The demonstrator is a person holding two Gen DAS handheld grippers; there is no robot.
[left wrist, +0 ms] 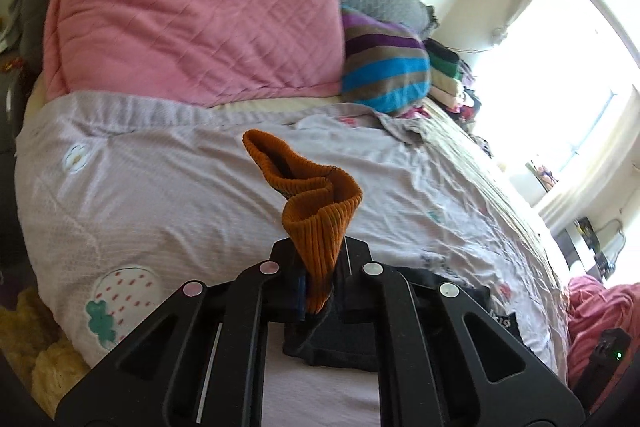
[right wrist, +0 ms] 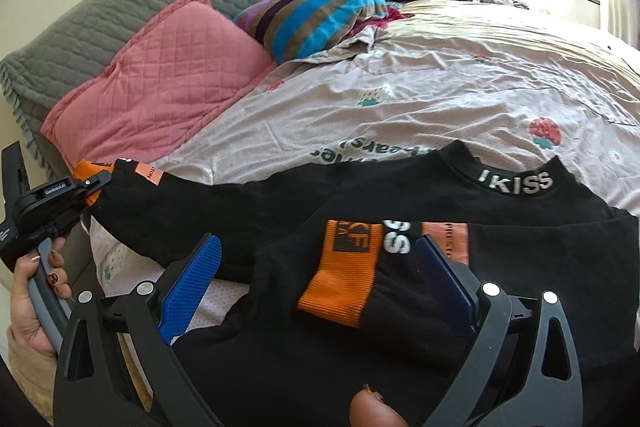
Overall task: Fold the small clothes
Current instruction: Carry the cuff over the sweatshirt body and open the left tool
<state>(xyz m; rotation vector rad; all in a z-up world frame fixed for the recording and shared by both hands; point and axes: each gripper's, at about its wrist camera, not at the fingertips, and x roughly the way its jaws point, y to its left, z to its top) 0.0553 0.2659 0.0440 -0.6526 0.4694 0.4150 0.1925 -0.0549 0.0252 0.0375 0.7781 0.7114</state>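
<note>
Risk: the left gripper (left wrist: 316, 283) is clenched on only the orange cuff (left wrist: 316, 219) of the black top (right wrist: 360, 211), so the ribbed knit could slip out, or the sleeve could drag the body crooked on the bed (right wrist: 440, 99). It points downward w/ the cuff raised. The right gripper (right wrist: 320, 279) hangs released over the other cuff (not touching, I think), tilted down.
</note>
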